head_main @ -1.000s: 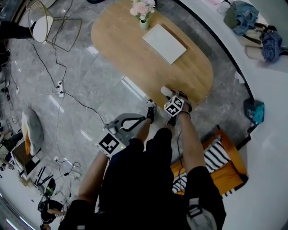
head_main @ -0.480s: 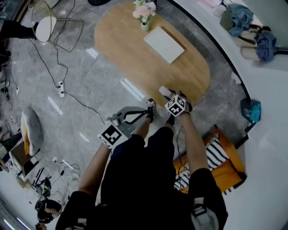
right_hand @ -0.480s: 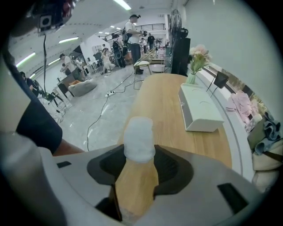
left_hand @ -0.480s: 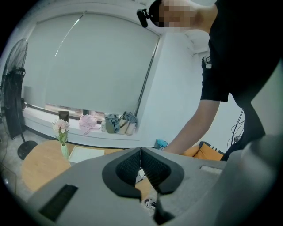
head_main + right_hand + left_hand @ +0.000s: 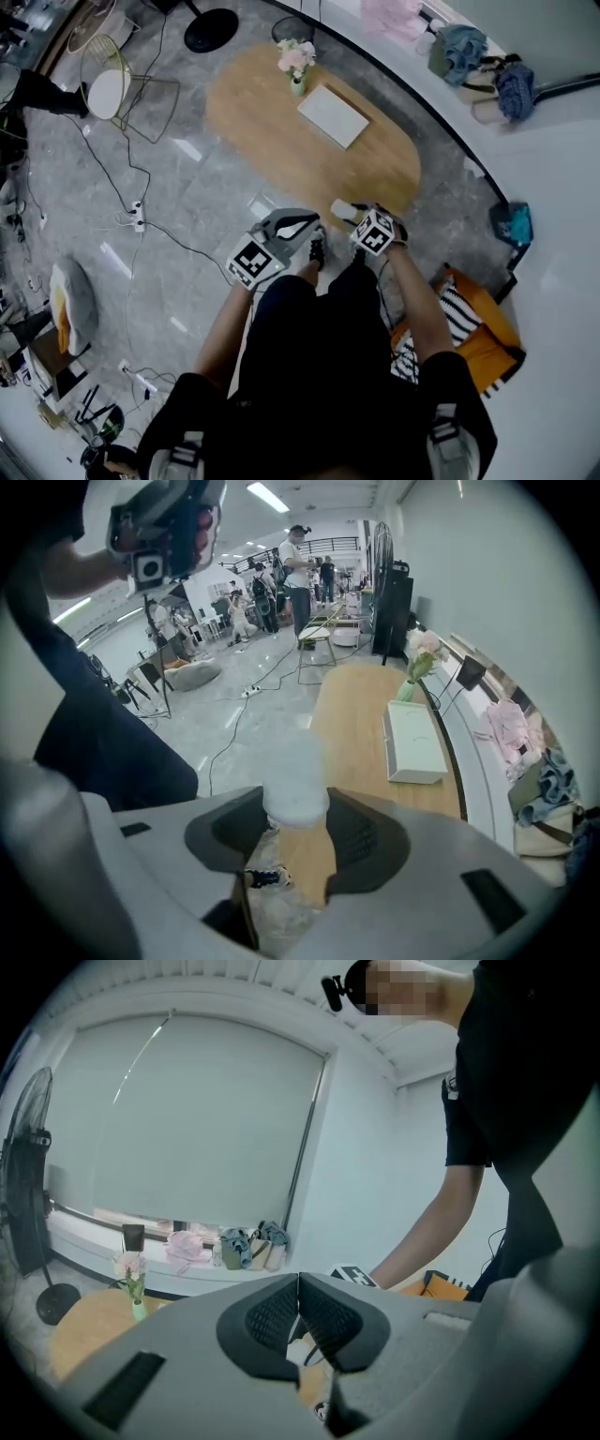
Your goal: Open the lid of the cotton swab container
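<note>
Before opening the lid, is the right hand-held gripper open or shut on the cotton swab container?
Shut on it: the white container sits pinched between the pads of the right hand-held gripper.

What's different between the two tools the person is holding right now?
The left tool has its jaws pressed together with nothing between them. The right tool has its jaws wide apart, gripping a white container. The left tool faces out toward the window; the right tool tilts down over the wooden table. Both share the same grey build.
</note>
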{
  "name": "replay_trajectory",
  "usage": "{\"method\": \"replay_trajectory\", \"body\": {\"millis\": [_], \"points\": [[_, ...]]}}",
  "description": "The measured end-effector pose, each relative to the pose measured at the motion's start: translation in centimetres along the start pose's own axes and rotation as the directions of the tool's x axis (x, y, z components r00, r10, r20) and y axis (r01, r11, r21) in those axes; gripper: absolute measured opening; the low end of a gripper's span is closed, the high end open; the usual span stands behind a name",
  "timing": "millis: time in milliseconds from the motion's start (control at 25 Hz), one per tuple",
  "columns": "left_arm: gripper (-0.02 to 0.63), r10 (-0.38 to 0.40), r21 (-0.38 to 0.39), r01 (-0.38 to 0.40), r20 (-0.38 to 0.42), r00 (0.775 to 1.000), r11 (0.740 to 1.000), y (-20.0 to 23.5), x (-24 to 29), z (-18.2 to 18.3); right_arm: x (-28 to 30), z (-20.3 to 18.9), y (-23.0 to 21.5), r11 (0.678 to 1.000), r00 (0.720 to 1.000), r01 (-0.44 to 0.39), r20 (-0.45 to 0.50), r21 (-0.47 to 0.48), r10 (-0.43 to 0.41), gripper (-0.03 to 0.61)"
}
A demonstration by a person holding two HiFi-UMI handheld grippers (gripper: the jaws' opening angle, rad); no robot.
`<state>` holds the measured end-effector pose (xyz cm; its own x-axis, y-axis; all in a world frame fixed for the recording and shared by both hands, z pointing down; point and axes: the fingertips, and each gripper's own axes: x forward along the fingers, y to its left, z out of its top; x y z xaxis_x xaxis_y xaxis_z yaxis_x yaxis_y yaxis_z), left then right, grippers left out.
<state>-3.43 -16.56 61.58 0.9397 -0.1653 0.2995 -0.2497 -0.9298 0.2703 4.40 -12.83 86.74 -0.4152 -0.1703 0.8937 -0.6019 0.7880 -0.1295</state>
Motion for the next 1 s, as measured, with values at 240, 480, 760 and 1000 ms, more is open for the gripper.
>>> {"method": "replay_trajectory", "body": {"millis": [240, 480, 760, 1000], "points": [[0.002, 0.010, 0.069, -0.011, 0.013, 1.000, 0.998, -1.8, -2.2, 1.3, -4.9, 1.5, 1.7, 0.999, 1.000, 0.023, 0.021, -0.027, -0.022, 0.187], [0.002, 0.030, 0.075, -0.032, 0.024, 0.999, 0.997, -2.7, -4.0, 0.8, -9.2, 2.0, 3.0, 0.996, 0.999, 0.050, 0.023, -0.079, -0.049, 0.187], [0.002, -0.002, 0.088, 0.003, -0.003, 1.000, 0.996, -3.1, -3.8, 0.5, -11.9, 3.2, 4.1, 0.992, 1.000, 0.009, 0.014, -0.124, -0.007, 0.187], [0.003, -0.038, 0.101, 0.037, 0.011, 0.999, 0.994, -3.7, -3.1, 1.9, -16.2, 5.9, 3.8, 0.989, 0.998, 0.006, 0.061, -0.149, 0.003, 0.187]]}}
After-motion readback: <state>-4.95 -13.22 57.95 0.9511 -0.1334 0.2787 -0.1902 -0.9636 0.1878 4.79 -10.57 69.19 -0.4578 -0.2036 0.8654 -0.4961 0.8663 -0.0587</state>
